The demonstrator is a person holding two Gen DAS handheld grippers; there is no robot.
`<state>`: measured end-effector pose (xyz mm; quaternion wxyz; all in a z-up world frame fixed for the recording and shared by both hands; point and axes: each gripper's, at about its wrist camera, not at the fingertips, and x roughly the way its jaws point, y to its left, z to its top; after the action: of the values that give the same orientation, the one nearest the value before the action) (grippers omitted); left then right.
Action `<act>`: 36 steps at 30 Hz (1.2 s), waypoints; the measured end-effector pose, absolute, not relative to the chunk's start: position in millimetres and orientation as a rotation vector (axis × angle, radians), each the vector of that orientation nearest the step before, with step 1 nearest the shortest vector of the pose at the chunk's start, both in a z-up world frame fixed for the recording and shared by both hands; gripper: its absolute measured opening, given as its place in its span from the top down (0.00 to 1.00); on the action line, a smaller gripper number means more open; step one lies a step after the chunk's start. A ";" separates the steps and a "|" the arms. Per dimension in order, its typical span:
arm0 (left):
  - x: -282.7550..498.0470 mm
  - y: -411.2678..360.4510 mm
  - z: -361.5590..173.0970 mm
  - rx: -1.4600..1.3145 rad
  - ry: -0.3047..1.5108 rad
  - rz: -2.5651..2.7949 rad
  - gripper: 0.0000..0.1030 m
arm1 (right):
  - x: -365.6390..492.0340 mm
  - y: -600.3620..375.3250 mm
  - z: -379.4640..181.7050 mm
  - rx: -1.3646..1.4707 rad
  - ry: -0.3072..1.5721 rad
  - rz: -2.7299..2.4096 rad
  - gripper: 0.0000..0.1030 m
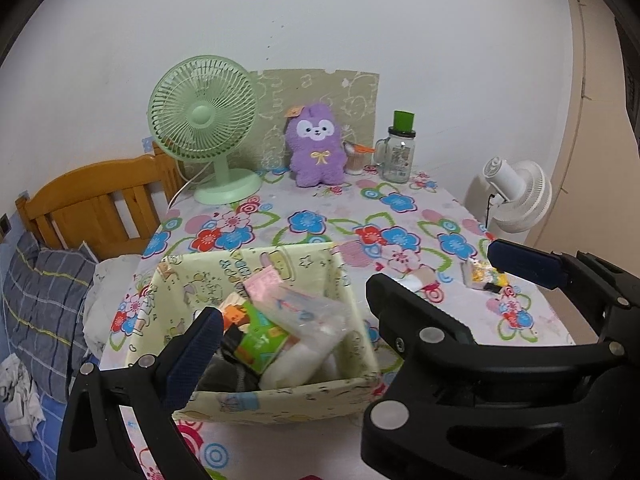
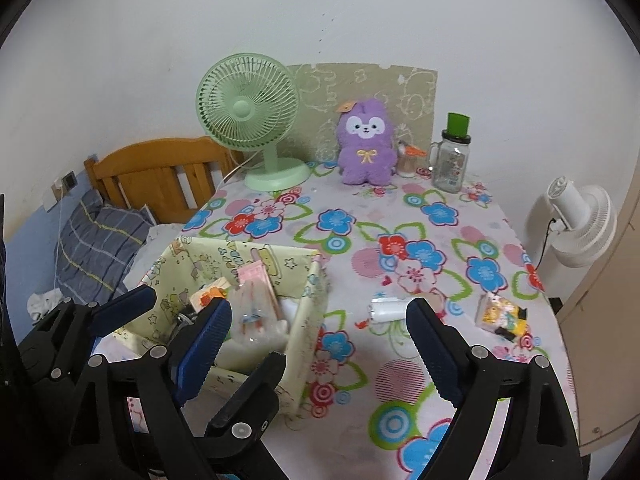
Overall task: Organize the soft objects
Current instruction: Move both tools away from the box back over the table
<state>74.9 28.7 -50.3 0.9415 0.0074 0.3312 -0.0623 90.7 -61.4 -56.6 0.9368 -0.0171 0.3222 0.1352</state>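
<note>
Both grippers, left (image 1: pixel 294 316) and right (image 2: pixel 320 324), gape released, grasping nothing. Fabric bin (image 1: pixel 304 258) at six o'clock reads partly "HAPPY"; purple plush (image 1: pixel 317 146) at twelve.

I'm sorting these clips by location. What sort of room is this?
Most likely a bedroom at home: a wooden bed frame with a striped pillow stands beside a table under a flowered cloth, which holds a plush toy and a desk fan.
</note>
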 end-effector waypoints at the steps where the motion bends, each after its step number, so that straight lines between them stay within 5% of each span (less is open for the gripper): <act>1: 73.8 26.2 -48.9 0.015 0.672 -0.129 0.01 | 88.8 -64.4 -55.3 -0.035 0.655 0.274 0.12; 36: 65.7 -69.4 -30.1 0.052 0.629 -0.171 0.02 | 64.4 -168.6 -33.4 -0.002 0.586 0.161 0.12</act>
<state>65.7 -69.4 -30.1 0.9470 0.0258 0.3091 -0.0839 64.4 -168.6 -33.4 0.9542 -0.0012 0.2885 0.0795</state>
